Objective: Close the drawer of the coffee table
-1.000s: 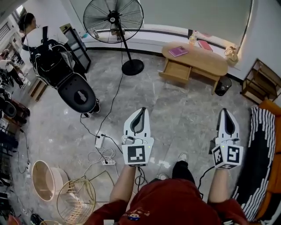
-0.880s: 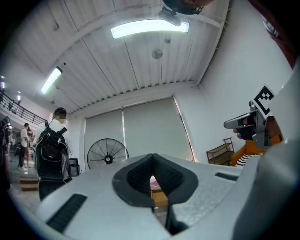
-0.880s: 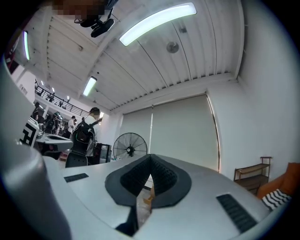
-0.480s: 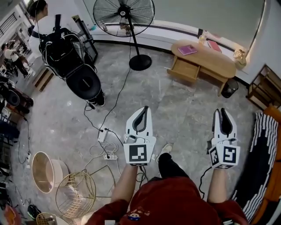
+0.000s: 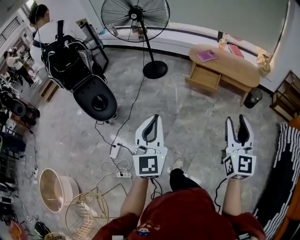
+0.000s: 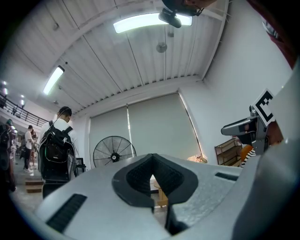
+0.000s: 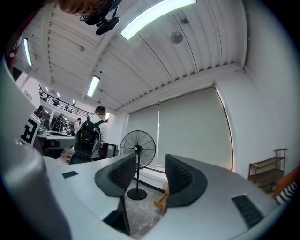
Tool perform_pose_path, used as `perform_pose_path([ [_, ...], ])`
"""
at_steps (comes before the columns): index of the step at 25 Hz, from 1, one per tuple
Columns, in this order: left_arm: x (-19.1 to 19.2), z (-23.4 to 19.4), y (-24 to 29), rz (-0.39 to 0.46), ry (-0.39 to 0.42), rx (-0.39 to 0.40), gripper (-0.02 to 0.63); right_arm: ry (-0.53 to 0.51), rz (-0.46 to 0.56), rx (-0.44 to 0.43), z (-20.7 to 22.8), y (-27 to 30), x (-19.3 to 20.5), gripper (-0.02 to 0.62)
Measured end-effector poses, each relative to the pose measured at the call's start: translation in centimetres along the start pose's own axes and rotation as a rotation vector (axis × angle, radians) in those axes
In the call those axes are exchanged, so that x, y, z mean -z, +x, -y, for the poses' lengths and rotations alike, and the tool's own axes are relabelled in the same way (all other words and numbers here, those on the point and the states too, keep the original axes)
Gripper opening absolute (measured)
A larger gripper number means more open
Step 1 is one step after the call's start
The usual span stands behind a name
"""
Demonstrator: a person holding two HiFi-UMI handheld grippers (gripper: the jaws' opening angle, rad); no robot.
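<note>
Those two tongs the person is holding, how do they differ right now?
The left tongs are shut, tips touching; the right tongs stand apart, having just been opening, with nothing between them. The left tongs' marker cube faces the head camera flat; the right tongs' marker cube shows two faces. Both are white with dark pads, empty, pointing ahead.

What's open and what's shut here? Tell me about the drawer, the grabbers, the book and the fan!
drawer: pulled out, open.
left gripper: shut, nothing in it.
right gripper: open, jaws just been opening, nothing between them.
pink book: closed, lying flat on the coffee table.
fan: standing upright; spinning or not, cannot tell.
</note>
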State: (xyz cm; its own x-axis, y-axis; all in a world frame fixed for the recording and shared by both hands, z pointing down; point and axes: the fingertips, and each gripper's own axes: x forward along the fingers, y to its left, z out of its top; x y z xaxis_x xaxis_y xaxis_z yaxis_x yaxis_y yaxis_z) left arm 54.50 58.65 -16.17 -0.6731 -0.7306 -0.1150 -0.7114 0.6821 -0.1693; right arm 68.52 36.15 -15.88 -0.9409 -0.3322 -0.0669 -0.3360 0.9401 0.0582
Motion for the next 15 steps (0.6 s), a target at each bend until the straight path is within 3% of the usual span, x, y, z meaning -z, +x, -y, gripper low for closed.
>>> perform_pose_path([
  [7,2.3,-4.3,7.0,-0.045,0.004,0.014,0.006,0.012,-0.012,0.015,-0.8,8.1,1.0,0.198],
  [15,5.4,-6.3,14.8,-0.034,-0.011,0.024,0.006,0.014,-0.051,0.024,0.1,15.9,4.2,0.202],
])
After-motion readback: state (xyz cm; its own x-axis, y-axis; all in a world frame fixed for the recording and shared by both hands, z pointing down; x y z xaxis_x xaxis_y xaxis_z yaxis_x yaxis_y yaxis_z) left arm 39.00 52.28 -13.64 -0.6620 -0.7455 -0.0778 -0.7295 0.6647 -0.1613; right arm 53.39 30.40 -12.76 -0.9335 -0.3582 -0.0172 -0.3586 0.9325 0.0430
